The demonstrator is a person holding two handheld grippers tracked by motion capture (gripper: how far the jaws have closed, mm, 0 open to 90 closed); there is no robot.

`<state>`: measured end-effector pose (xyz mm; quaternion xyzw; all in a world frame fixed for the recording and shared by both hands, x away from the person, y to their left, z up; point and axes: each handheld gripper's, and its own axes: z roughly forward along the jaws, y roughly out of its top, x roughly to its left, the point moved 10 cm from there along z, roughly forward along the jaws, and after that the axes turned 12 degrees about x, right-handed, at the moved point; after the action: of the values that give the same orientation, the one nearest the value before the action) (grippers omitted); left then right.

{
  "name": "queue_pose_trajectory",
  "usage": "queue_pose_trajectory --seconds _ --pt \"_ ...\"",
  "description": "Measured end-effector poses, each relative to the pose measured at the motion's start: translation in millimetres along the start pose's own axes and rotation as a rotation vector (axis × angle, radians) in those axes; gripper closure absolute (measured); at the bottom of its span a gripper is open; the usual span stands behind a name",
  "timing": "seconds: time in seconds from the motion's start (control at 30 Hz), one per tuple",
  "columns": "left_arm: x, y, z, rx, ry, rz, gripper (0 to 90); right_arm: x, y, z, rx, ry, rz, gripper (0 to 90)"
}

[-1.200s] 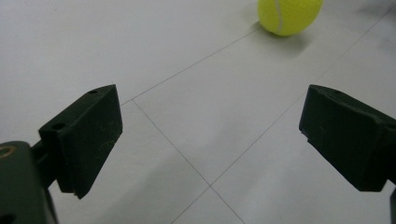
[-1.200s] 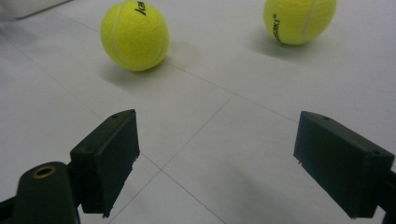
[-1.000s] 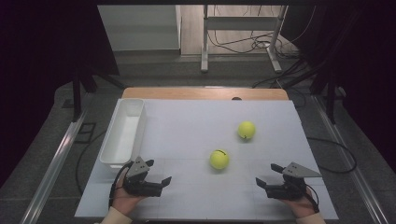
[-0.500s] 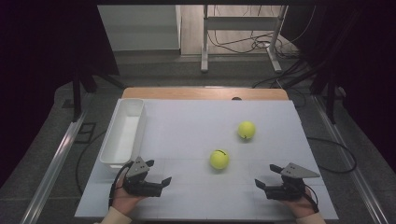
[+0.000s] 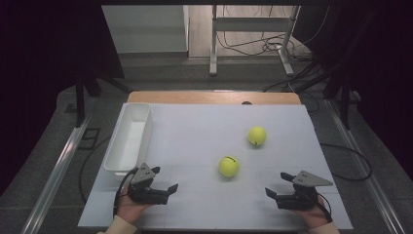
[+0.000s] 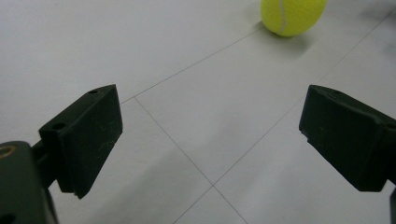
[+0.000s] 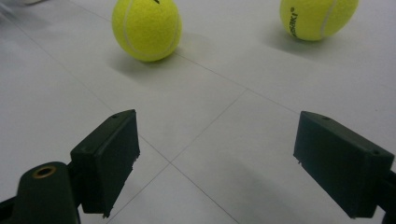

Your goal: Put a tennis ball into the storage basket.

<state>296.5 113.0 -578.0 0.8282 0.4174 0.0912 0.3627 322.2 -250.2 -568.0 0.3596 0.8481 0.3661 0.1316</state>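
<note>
1. Both the left gripper (image 5: pixel 165 188) and the right gripper (image 5: pixel 273 194) rest low on the white surface (image 5: pixel 195 131), jaws wide and empty
2. The near tennis ball (image 5: pixel 228 166) lies between them, the far tennis ball (image 5: pixel 256 135) beyond; best to approach the near one level, straddling its widest part, since it would likely roll if nudged
3. A white bin (image 5: pixel 127 141) sits at the surface's left edge; cables trail on the floor behind

Two fuzzy yellow-green tennis balls (image 5: pixel 228 166) (image 5: pixel 256 135) with pale curved seams lay on a white table sheet (image 5: pixel 195 131), beside a white rectangular plastic bin (image 5: pixel 127 141) and black grippers (image 5: pixel 169 189) (image 5: pixel 277 192).
</note>
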Motion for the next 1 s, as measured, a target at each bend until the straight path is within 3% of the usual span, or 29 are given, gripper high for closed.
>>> queue_pose_trajectory --seconds 0.23,0.5,0.77,1.0 --pt "-0.9 1.7 2.6 0.009 0.005 -0.004 6.9 -1.8 -0.5 0.9 -0.004 0.022 0.021 14.9" --pt "-11.1 9.4 -0.8 0.001 0.009 -0.016 7.0 -2.0 1.2 1.8 -0.014 0.056 0.046 15.1" --pt "-14.0 22.2 -8.6 0.007 0.037 -0.016 7.0 -1.5 4.0 5.8 -0.003 0.048 0.012 15.2" --pt "-17.2 29.5 -10.2 0.012 0.011 -0.004 7.0 0.3 2.1 9.1 0.020 0.039 0.008 15.2"
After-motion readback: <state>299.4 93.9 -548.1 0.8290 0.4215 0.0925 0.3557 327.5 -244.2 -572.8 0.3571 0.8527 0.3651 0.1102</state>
